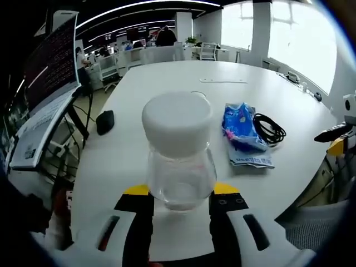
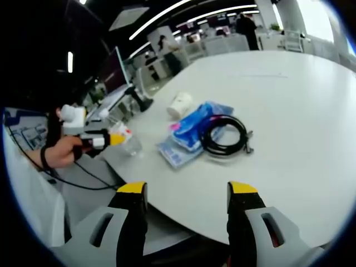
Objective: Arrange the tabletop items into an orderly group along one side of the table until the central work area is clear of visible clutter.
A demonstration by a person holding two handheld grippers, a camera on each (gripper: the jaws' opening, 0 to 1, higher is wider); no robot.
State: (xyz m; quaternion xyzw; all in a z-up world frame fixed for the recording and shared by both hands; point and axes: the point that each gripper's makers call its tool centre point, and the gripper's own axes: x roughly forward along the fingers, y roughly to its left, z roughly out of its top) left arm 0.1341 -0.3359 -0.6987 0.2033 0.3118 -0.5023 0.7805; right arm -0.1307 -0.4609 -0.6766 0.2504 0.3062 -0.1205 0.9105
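In the left gripper view, going left to right: one small black object (image 1: 104, 122) lies at about ten o'clock on the white table (image 1: 167, 78). At the centre stands one clear jar (image 1: 181, 158) with a white lid (image 1: 177, 115), upright, its glass body between the two yellow-tipped jaws of the left gripper (image 1: 182, 194), which press against its sides, so the claw is clenched on the jar. At about two o'clock lies one blue tissue pack (image 1: 243, 133), flat on the table, and just beside it on its right one coiled black cable (image 1: 269, 129), touching or nearly touching the pack. At the far right edge, around three o'clock, the right gripper (image 1: 338, 133) comes into view off the table's rim.

In the right gripper view, left to right: a hand (image 2: 62, 151) at nine o'clock holds the left gripper (image 2: 119, 136), closed on the clear jar (image 2: 131, 146) at the table edge. One white paper cup (image 2: 179, 104) stands at about eleven o'clock. Beside it the blue tissue pack (image 2: 192, 130) lies near the centre, with the black cable (image 2: 225, 135) coiled partly on top of it. At six o'clock the right gripper's (image 2: 188, 192) two jaws stand wide apart, released, with nothing between them, above the white table (image 2: 289, 100).
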